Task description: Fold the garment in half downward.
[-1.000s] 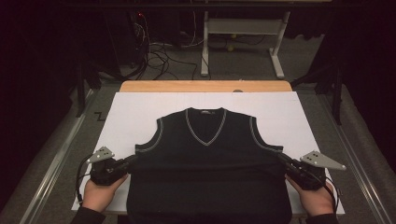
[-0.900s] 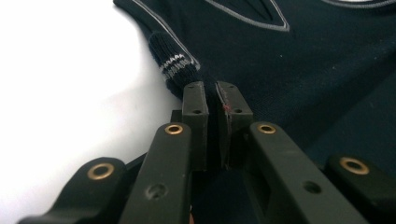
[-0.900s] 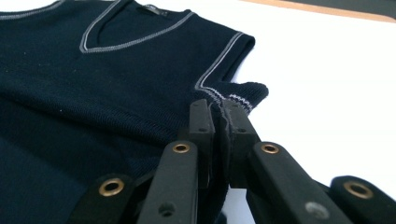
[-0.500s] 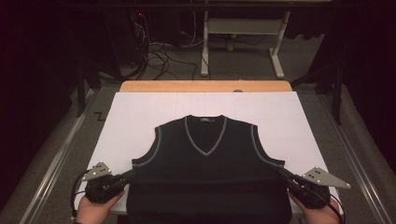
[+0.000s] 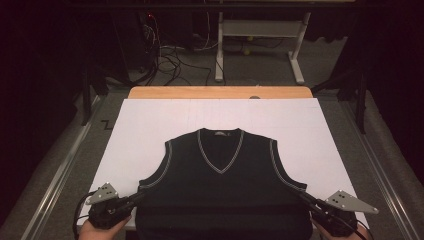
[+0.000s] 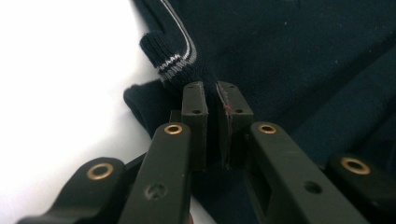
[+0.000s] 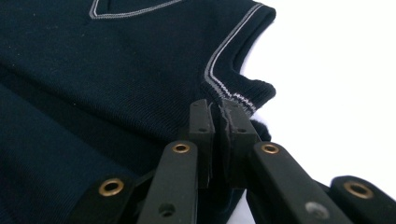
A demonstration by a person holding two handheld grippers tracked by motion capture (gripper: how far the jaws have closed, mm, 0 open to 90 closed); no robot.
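Note:
A dark navy sleeveless V-neck vest [image 5: 220, 185] with grey trim lies flat on the white sheet [image 5: 150, 130], its hem hanging over the near edge. My left gripper [image 5: 141, 194] is shut on the vest's left side just under the armhole; in the left gripper view the pads [image 6: 194, 100] pinch the knit fabric [image 6: 280, 56] beside the striped armhole rib. My right gripper [image 5: 303, 196] is shut on the vest's right side below the other armhole; in the right gripper view its pads [image 7: 201, 116] clamp the fabric [image 7: 116, 70] near the grey trim.
A wooden table edge [image 5: 220, 92] shows beyond the white sheet. Metal rails [image 5: 60, 175] run along both sides of the table. Behind stand a white desk frame [image 5: 260, 45] and loose cables [image 5: 170, 55] on the floor.
Both grippers have pulled the vest toward the near edge of the table; its collar lies nearer to me and more of the white sheet shows behind it.

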